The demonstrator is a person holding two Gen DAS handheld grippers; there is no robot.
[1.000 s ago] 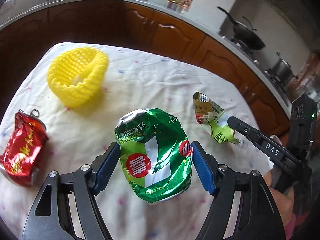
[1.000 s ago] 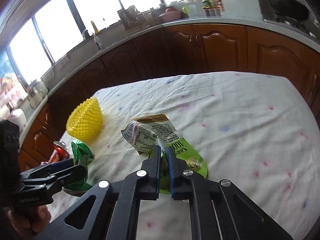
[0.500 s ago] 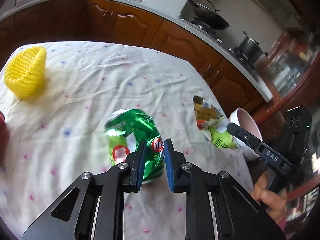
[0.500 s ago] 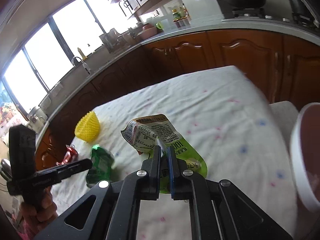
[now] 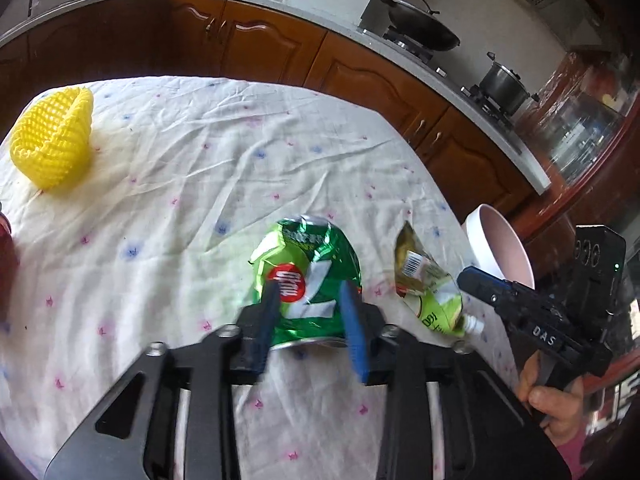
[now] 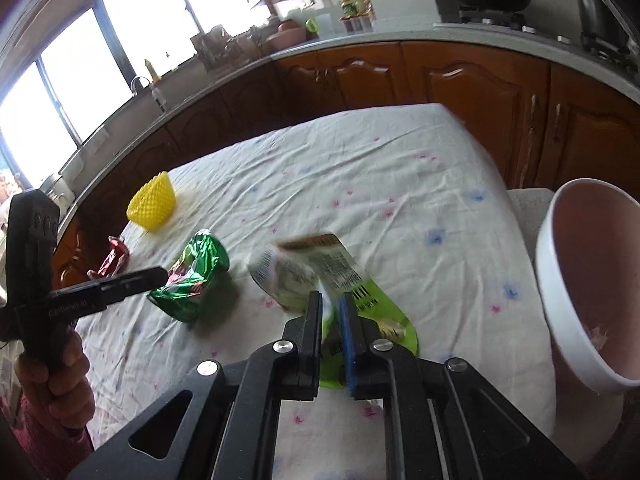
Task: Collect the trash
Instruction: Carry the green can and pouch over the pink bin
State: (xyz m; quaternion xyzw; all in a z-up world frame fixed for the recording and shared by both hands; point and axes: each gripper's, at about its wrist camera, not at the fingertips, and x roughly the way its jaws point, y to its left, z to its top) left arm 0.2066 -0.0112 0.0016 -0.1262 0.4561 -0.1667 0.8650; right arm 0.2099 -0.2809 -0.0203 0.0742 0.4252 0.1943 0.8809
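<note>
The left tongs (image 5: 310, 312) are now gripping the crushed green can (image 5: 306, 280), lifted off the table (image 5: 180, 184); the right tongs (image 6: 330, 320) are pinching the green drink pouch (image 6: 320, 268). A pink-lined bin (image 6: 588, 280), newly in view, is sitting right of both tongs, so dropping looks imminent.

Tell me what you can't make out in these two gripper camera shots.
- Pink bin: its bottom, hidden by its own wall in both views.
- Red can: cut off at the left edge of the left wrist view, small and partly behind the left tongs in the right wrist view.
- Green pouch: print smeared by motion blur.
</note>
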